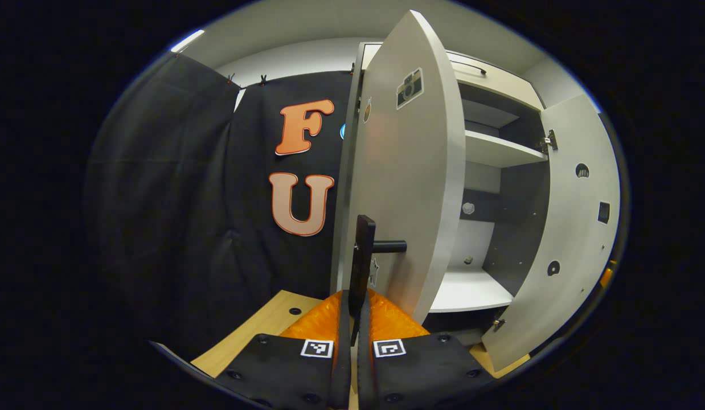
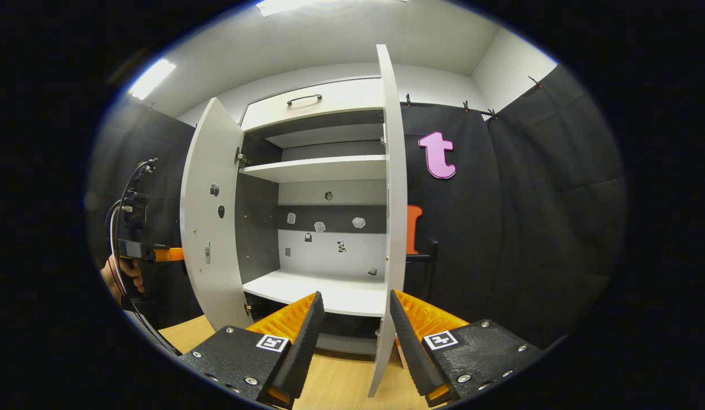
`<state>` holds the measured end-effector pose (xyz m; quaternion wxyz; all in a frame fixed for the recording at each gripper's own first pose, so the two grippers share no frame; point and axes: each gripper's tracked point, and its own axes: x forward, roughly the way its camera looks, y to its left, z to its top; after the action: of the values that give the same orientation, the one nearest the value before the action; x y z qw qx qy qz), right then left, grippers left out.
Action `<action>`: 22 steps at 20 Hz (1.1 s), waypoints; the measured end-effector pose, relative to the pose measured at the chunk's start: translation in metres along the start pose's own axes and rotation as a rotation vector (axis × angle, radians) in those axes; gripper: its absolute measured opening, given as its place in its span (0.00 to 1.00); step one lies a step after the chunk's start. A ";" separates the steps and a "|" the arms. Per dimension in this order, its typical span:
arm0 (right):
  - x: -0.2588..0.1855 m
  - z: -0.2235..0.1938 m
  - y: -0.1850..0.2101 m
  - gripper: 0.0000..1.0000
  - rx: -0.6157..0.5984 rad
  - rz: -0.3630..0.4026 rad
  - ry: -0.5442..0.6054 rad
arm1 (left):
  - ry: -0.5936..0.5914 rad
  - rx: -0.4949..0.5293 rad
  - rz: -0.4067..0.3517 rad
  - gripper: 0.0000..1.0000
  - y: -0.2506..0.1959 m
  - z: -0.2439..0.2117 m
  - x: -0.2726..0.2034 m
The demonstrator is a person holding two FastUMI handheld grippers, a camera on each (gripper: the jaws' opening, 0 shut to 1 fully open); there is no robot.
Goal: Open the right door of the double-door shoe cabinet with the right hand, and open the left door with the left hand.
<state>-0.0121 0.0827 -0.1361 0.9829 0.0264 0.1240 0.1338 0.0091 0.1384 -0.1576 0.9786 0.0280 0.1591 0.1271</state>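
At the booth's left, the left gripper [image 1: 352,319] is clenched on the dark bar handle [image 1: 365,250] of the left door [image 1: 409,171], a smooth pale slab swung open. Both doors of the shoe cabinet [image 2: 324,171] stand open, showing two white shelves. Rightward, the right gripper [image 2: 355,324] is spread loose astride the right door [image 2: 393,188] edge, above a wooden floor [image 2: 341,387].

Nothing in words or numbers to read here. Left gripper view, one o'clock: a camera-picture sticker [image 1: 410,88] sits high on the left door [image 1: 409,182]. At six o'clock, square coded tags [image 1: 317,348] sit on the left gripper [image 1: 355,302], with no letters. Right gripper view, six o'clock: like tags [image 2: 272,343] on the right gripper [image 2: 355,302]. Small stickers [image 2: 341,246] at centre are too tiny to read.
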 end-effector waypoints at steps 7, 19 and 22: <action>0.011 -0.003 0.016 0.72 -0.035 0.029 0.007 | -0.018 0.022 0.009 0.09 0.020 0.001 -0.008; 0.013 0.006 0.024 0.72 -0.003 0.066 -0.009 | -0.086 0.012 0.122 0.07 0.061 0.023 -0.045; 0.009 0.012 0.028 0.72 -0.004 0.083 -0.025 | -0.109 0.049 0.132 0.07 0.058 0.031 -0.058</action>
<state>-0.0078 0.1124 -0.1247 0.9780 0.0310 0.1101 0.1746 -0.0484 0.1792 -0.1050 0.9743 0.0691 0.1065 0.1859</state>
